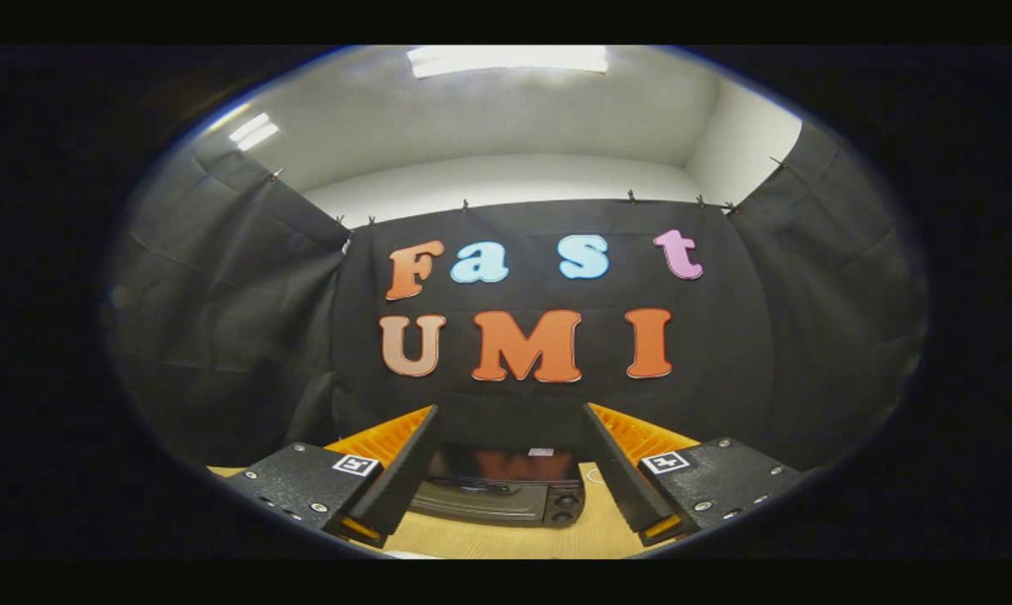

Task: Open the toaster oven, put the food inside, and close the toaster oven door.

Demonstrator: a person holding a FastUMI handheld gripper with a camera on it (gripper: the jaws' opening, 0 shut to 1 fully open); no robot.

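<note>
Toaster oven [499, 491] sits closed on the table [506, 538], beyond our gripper [506, 479]; we hold the jaws spread and empty, ready for its door.

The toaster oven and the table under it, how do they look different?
The toaster oven is dark and shiny, while the table is light wood with a dull look. The toaster oven is a box standing up with knobs on its front; the table is flat and bare around it. The toaster oven's door looks closed. Both sit beyond the claw, whose fingers are spread wide apart and hold nothing.
</note>
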